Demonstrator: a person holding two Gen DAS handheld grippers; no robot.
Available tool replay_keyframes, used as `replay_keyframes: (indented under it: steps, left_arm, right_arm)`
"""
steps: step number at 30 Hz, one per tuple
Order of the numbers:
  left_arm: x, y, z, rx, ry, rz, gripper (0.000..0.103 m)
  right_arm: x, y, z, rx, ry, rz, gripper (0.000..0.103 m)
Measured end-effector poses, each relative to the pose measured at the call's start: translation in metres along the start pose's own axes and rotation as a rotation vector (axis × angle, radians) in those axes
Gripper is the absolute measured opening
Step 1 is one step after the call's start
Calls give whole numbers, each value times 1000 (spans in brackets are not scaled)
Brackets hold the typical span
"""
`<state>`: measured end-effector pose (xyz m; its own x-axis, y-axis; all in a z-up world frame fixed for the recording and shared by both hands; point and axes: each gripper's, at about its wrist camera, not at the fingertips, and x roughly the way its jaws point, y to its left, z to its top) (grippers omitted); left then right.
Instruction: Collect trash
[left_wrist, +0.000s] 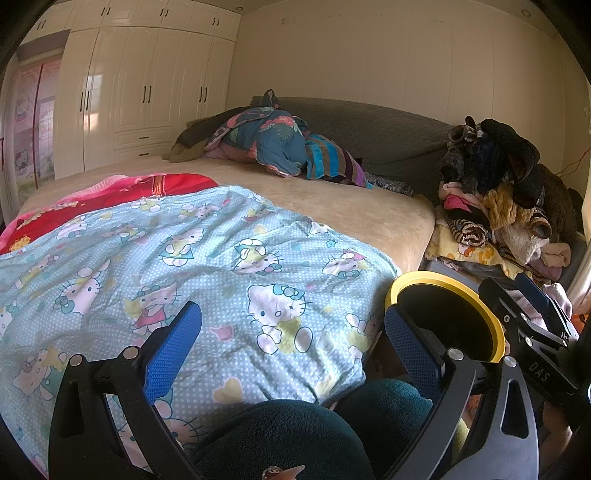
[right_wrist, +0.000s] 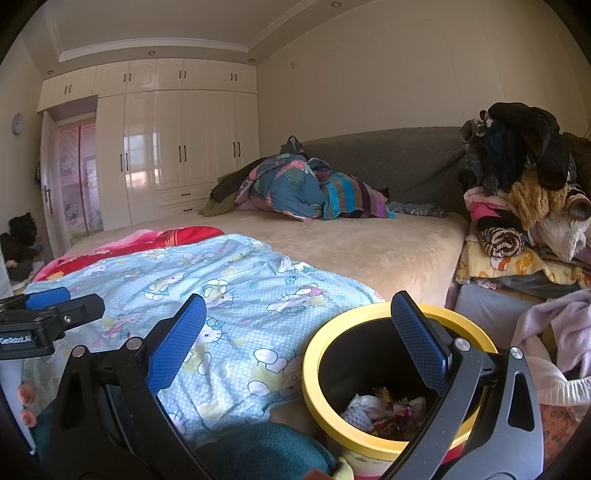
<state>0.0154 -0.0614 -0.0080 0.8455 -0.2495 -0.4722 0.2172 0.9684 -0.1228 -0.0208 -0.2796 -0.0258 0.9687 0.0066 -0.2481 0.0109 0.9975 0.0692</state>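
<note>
On the left we hold the left gripper (left_wrist: 291, 343) with its blue fingers (left_wrist: 173, 347) spread wide and nothing between them; it is released and looks over the Hello Kitty quilt (left_wrist: 207, 258). We see no wrapper or paper on this quilt, nor on the beige bed (left_wrist: 332, 199) farther away. If we sweep low to search here, a finger could catch a fold of the quilt and drag it, because the cloth lies loose and wrinkled.

More to the right, the right gripper (right_wrist: 299, 343) is also released and empty, its fingers wide apart. Its right finger (right_wrist: 417, 339) stands in front of the mouth of the yellow-rimmed trash bin (right_wrist: 314, 369); whether it touches the rim, we cannot tell. The trash (right_wrist: 384, 410), crumpled paper and coloured wrappers, lies at the bottom of this bin, near us at the right of the bed. We think the bin is light, so a push on its rim could tip it and spill what is collected.

At the far right, the pile of clothes (right_wrist: 524, 192) leans high beside the bed. A careless swing of the right arm could bring some pieces down into the bin.
</note>
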Motion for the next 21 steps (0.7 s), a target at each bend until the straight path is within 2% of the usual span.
replay_keyframes:
  steps: [7,10,12,15,17,18,19,20,21]
  left_arm:
    - [0,5,0,-14,5,21,97]
    - [-1,19,3,-62,4,38,97]
    - [-4,41,7,-101,-1,87,97]
    - [-17,101,14,-159,-20,241,97]
    - [-29,153,13,-228,-25,356,97]
    - [-39,191,9,-273,-29,459,97]
    - [-50,228,3,-306,-34,569,97]
    - [-59,262,-5,-330,-23,668,97]
    - [-65,293,-13,-358,4,753,97]
  right_arm:
    - [1,3,2,-14,-7,5,92]
    - [9,14,13,-31,-10,35,92]
    - [18,29,27,-20,-8,82,92]
    - [41,77,49,-32,26,203,92]
    - [68,137,61,-63,113,331,92]
    - [76,157,61,-80,147,362,92]
    - [91,193,59,-114,205,422,92]
    - [106,233,52,-148,270,494,92]
    - [116,258,45,-174,311,523,92]
